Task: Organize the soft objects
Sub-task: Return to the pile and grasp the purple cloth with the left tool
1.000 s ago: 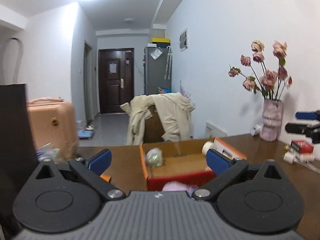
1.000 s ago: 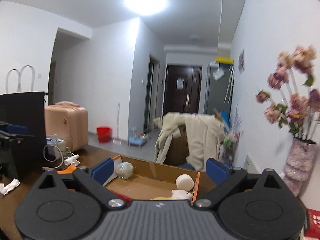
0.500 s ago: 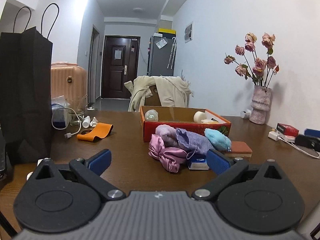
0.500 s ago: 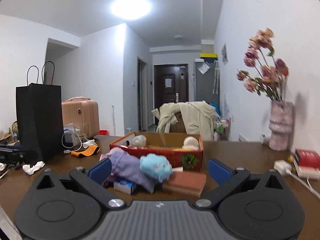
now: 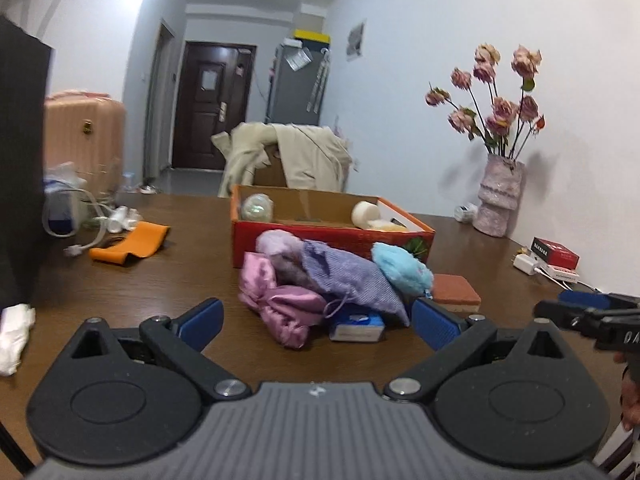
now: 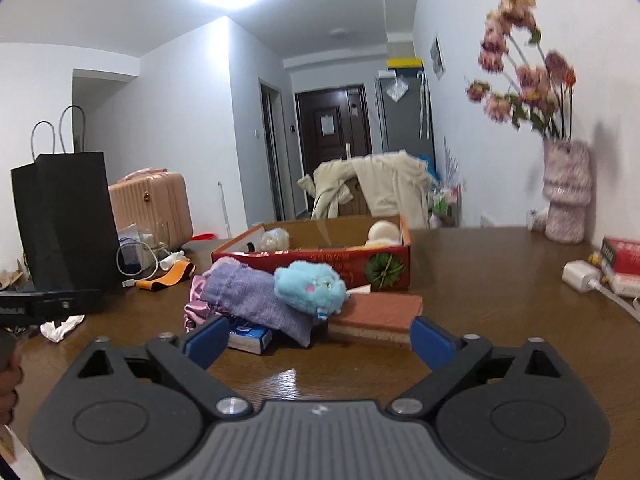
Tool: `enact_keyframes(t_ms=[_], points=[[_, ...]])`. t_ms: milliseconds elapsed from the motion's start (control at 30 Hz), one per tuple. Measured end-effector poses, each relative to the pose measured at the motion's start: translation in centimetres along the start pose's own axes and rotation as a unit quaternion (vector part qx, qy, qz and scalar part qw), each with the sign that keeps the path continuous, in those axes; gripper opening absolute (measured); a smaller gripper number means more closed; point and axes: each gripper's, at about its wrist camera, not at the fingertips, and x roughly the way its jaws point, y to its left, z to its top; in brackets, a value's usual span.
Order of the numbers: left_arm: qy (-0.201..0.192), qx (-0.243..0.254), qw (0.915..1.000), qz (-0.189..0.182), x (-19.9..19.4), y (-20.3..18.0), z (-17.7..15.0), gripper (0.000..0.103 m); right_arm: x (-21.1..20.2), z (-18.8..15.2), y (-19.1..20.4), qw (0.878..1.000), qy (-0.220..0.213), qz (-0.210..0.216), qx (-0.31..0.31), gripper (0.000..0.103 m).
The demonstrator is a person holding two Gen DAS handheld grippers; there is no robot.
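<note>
Worktop (image 6: 500, 280): box (image 6: 320, 266) held few items; pouches (image 5: 344, 276), plush (image 6: 310, 288), sponge (image 6: 376, 310) lay outside, unsorted. My left claw (image 5: 316, 320) gaped empty; my right claw (image 6: 316, 338), lately narrowing, likewise.

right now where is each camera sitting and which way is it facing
Left wrist: on the left gripper, jaws open, facing the soft pile and red box; the right gripper shows at the right edge.
Right wrist: on the right gripper, jaws open, just closing slightly with nothing between them, facing the blue plush; the left gripper shows at the left edge.
Shared: the pile, box, table, vase, door.
</note>
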Motion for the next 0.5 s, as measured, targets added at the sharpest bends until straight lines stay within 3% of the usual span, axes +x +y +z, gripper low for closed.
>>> enact_keyframes(t_ms=[200, 367, 467, 500], points=[[0.019, -0.01, 0.9995, -0.023, 6.0, -0.2, 1.9, 0.086, 4.3, 1.2, -0.2, 1.0, 0.021, 0.009, 0.007, 0.084], [0.054, -0.037, 0.9973, -0.035, 11.4, 0.8, 3.2, 0.078, 8.4, 2.0, 0.3, 0.998, 0.047, 0.051, 0.01, 0.055], [0.073, -0.054, 0.9946, -0.049, 13.7, 1.2, 3.2, 0.076, 11.0, 1.9, 0.8, 0.995, 0.065, 0.072, 0.007, 0.047], [0.082, -0.062, 0.9932, -0.056, 14.3, 1.4, 3.2, 0.07, 12.1, 1.9, 0.9, 0.994, 0.074, 0.084, 0.016, 0.046]])
